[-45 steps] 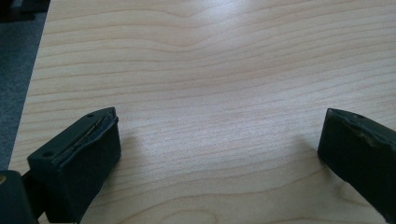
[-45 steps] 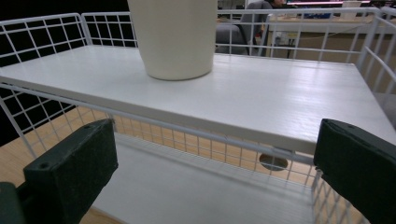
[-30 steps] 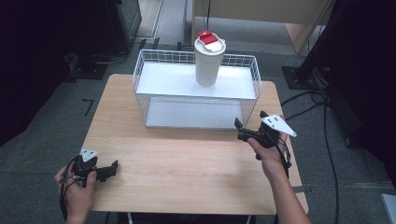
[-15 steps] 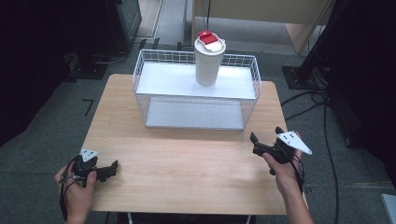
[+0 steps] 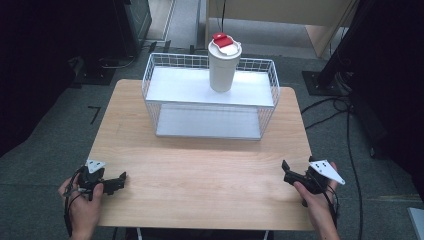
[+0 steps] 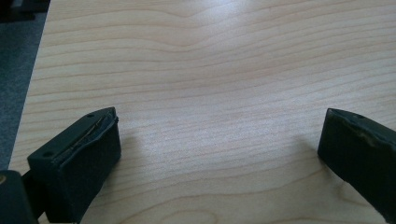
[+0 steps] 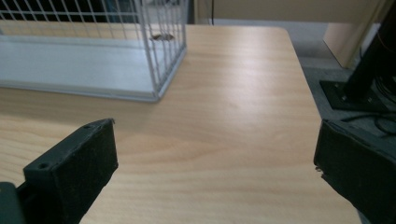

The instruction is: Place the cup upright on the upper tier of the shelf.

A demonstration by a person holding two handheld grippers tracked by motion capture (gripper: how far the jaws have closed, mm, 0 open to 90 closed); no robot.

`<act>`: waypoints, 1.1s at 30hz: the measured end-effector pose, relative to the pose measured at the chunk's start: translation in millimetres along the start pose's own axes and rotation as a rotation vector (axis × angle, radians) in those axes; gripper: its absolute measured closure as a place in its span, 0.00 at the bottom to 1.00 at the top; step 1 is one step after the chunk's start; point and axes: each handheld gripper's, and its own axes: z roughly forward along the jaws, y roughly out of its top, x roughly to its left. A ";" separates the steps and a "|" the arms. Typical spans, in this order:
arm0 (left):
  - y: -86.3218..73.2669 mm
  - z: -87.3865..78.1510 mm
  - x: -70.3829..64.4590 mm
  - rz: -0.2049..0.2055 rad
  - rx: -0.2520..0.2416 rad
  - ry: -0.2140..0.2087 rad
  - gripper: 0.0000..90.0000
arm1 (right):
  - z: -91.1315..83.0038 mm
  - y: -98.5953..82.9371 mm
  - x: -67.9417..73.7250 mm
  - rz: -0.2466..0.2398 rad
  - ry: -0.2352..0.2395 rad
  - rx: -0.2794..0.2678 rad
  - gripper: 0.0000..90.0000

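Observation:
A white travel cup (image 5: 223, 66) with a red lid stands upright on the upper shelf of a white wire basket (image 5: 209, 99) at the table's far side. My left gripper (image 5: 120, 181) rests low at the front left corner of the wooden table (image 5: 200, 170); its jaws stand wide apart with bare wood between them (image 6: 219, 135). My right gripper (image 5: 286, 172) sits near the front right edge, open, with nothing between its jaws (image 7: 215, 154). The basket's corner (image 7: 154, 70) lies ahead and to the left in the right gripper view.
Dark equipment stands (image 5: 350, 55) and cables (image 5: 340, 110) lie on the grey floor to the right of the table. A black cabinet (image 5: 125, 25) stands at the back left. Bare wood spreads between the two grippers.
My right gripper has drawn back from beside the basket's front right corner to the table's front right edge. The left gripper has stayed put.

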 end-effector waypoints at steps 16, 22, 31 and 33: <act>0.0 0.0 -0.1 -0.001 0.000 0.000 0.00 | -20.6 -41.3 -34.0 -0.014 -0.070 0.132 0.00; -0.1 0.0 -0.2 -0.002 -0.001 0.000 0.00 | -22.8 -42.8 -42.5 -0.010 -0.080 0.195 0.00; -0.1 0.0 -0.2 -0.002 -0.001 0.001 0.00 | -17.3 -44.8 -44.2 -0.031 -0.049 0.347 0.00; -0.1 0.0 -0.2 -0.002 -0.001 0.001 0.00 | -15.0 -45.0 -43.2 -0.035 -0.050 0.376 0.00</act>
